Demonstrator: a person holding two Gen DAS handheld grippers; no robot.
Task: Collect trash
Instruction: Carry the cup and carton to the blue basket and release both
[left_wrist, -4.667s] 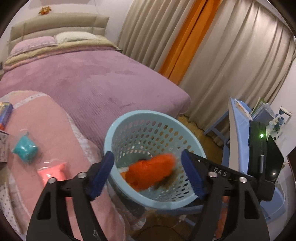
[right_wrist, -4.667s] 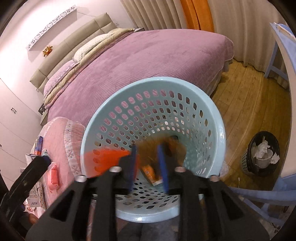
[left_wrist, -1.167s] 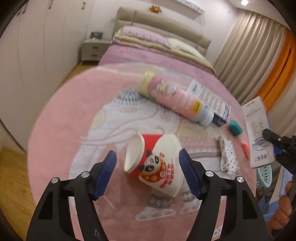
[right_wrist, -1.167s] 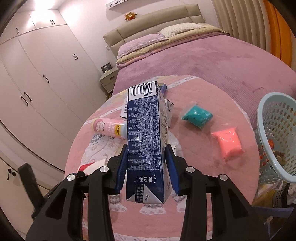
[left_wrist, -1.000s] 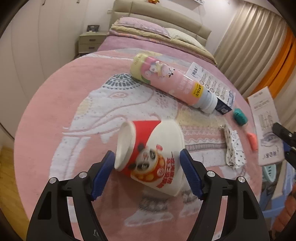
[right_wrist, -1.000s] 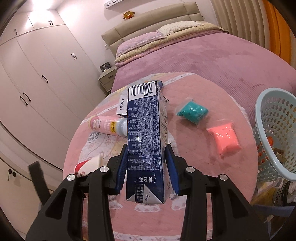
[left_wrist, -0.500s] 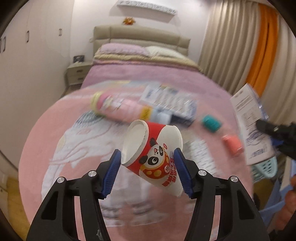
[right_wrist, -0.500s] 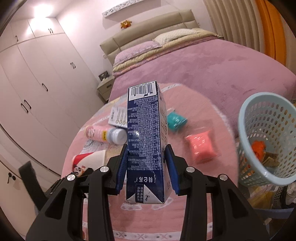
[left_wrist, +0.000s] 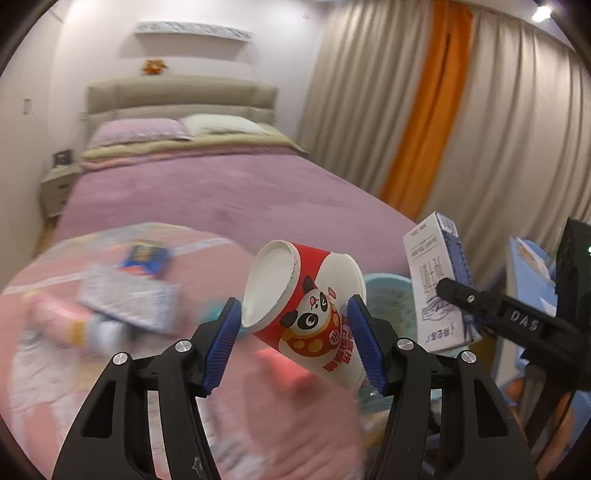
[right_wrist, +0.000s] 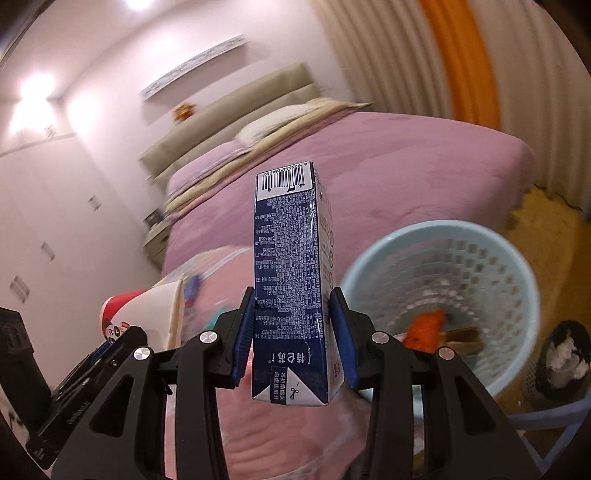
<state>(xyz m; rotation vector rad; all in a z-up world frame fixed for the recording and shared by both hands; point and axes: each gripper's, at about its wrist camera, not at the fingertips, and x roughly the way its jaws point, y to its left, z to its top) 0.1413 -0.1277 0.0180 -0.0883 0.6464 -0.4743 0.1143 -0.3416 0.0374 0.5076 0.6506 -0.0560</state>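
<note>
Ahead and right of the right gripper (right_wrist: 293, 334), a pale blue basket (right_wrist: 376, 258) waits. Its fingers pinch a tall navy carton (right_wrist: 291, 280); the left gripper (left_wrist: 295, 341) clamps a tilted panda-print paper cup (left_wrist: 306, 317), which could slip or crush under the squeeze.

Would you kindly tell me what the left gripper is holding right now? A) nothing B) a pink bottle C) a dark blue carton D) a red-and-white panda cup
D: the left gripper has its fingers closed on the panda cup.
</note>
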